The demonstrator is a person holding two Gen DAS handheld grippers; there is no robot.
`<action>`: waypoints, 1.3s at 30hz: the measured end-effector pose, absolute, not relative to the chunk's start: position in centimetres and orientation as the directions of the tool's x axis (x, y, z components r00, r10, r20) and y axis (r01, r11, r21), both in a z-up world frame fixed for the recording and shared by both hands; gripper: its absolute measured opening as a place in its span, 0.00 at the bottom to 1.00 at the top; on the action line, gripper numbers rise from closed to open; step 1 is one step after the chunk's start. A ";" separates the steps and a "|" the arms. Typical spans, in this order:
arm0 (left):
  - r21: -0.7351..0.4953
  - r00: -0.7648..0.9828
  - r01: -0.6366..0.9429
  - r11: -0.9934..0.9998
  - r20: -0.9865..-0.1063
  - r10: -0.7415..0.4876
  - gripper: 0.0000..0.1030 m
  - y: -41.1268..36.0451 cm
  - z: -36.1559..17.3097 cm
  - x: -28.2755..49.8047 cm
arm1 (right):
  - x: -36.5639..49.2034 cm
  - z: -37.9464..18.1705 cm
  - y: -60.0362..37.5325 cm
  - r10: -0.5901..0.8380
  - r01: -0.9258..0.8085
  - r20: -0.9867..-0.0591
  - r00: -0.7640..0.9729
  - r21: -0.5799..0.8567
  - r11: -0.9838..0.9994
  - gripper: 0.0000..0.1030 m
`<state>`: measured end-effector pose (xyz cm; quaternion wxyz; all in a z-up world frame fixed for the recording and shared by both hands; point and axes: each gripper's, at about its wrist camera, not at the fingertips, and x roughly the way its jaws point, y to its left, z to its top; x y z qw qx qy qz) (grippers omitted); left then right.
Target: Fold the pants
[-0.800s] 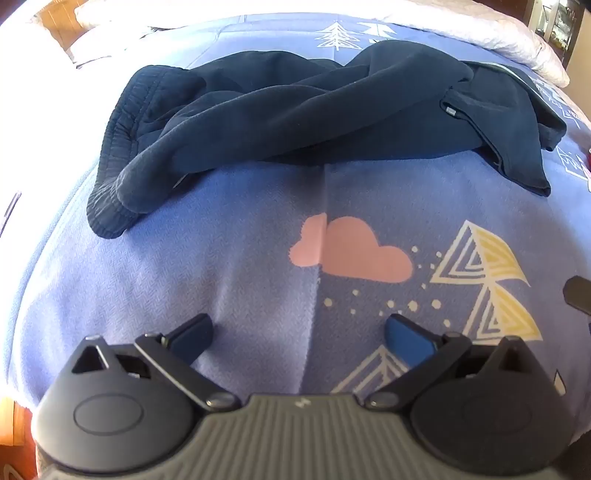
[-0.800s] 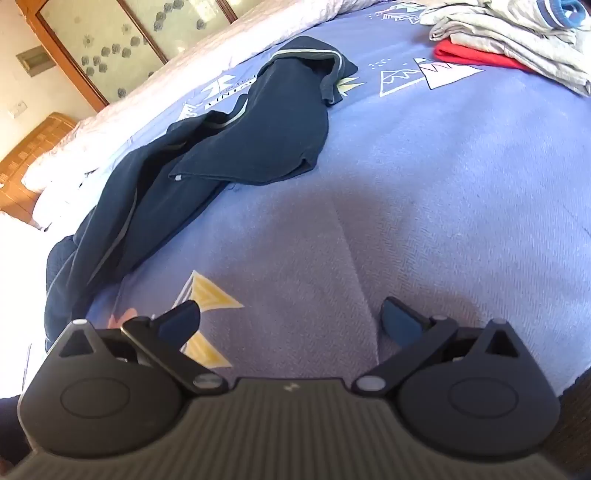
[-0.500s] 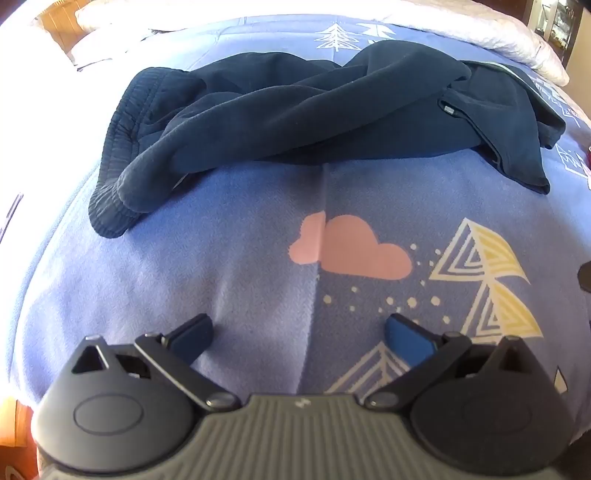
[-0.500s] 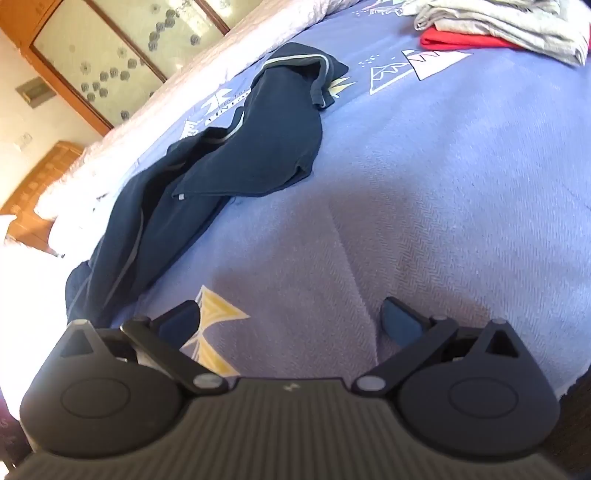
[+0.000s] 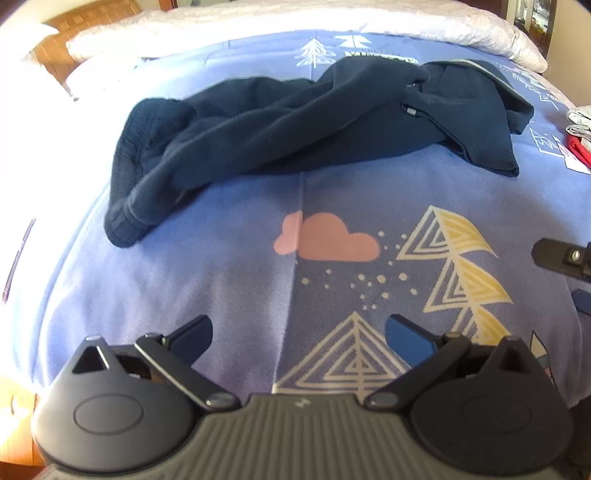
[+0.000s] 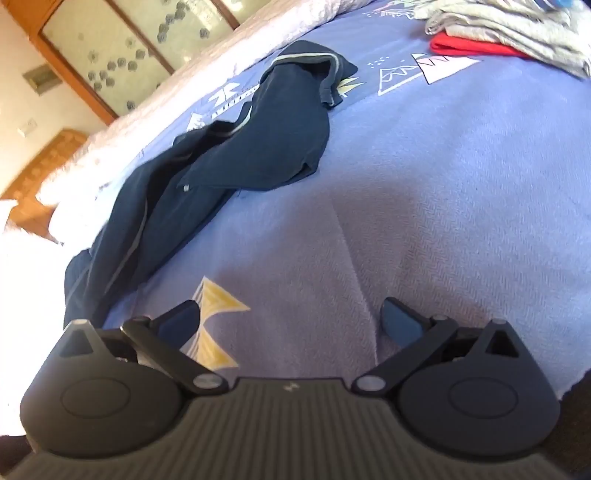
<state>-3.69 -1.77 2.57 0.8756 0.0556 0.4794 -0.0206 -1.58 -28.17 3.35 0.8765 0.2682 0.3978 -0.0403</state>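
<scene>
In the left wrist view, the left gripper [image 5: 298, 332] hangs over a blue patterned bedspread [image 5: 221, 280] with its jaws spread wide and nothing between them. The dark navy pants [image 5: 295, 125] lie crumpled across the far part of the bed, well apart from the fingers, cuffs bunched at the left. A piece of the other tool shows at the right edge.

In the right wrist view, the right gripper [image 6: 291, 319] is likewise wide and empty above the bedspread [image 6: 443, 206]. The pants [image 6: 236, 155] stretch along the far left, and a stack of folded clothes [image 6: 509, 33] sits at the far right.
</scene>
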 end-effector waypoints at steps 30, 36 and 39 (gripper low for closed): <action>0.312 0.742 0.094 0.945 -0.655 0.142 0.05 3.9 4.2 5.1 | -0.9 4.2 -24.2 0.161 0.108 -0.725 0.670 0.309 0.945 0.39; 0.025 0.858 0.020 0.999 -0.514 -0.004 0.04 11.3 13.1 -1.3 | 0.4 6.2 -25.8 0.137 0.135 -0.688 0.712 0.327 0.935 0.39; -0.023 0.846 -0.036 0.999 -0.533 0.018 0.04 14.5 14.0 -2.7 | 2.2 7.5 -26.5 0.145 0.132 -0.659 0.738 0.352 0.926 0.40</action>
